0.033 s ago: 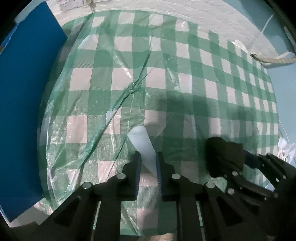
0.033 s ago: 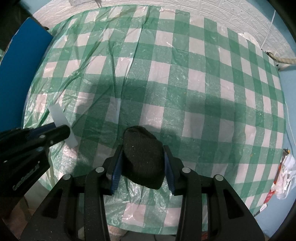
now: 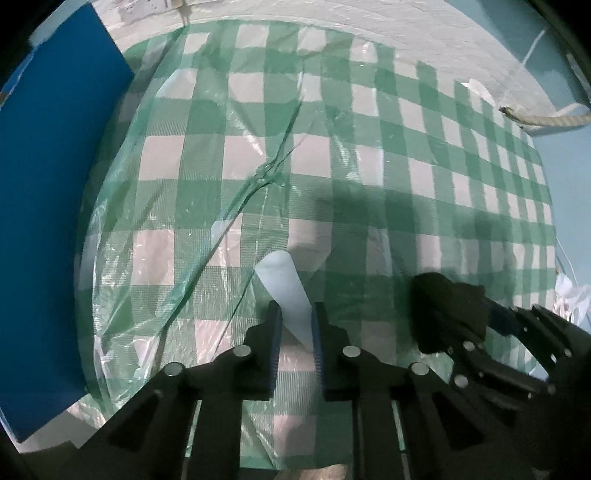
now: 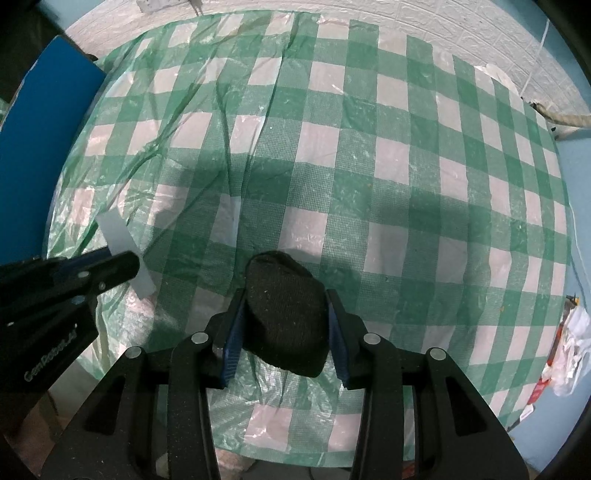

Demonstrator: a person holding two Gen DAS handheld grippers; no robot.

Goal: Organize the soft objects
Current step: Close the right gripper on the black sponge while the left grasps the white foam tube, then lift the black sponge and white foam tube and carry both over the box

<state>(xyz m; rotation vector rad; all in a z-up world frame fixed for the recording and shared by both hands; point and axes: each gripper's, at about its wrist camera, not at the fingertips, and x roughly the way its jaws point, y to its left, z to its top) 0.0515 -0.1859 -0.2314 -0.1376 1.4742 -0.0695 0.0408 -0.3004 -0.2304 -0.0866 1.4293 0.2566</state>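
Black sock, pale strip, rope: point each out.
Black sock [image 4: 284, 314], right wrist view, middle of the knit.
Pale strip [image 3: 286, 291], left wrist view, middle of its length.
Rope [image 3: 543, 120], left wrist view, mid-length.

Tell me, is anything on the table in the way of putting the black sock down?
Nothing visible. The right tool grips the black sock above bare checked tablecloth. The left tool holds a pale strip off to the side.

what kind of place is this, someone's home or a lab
Probably a home, though not certain: a round table under a crinkled green-and-white checked plastic tablecloth, a white embossed brick-pattern wall behind it, and a crumpled white plastic bag lying at the table's right edge.
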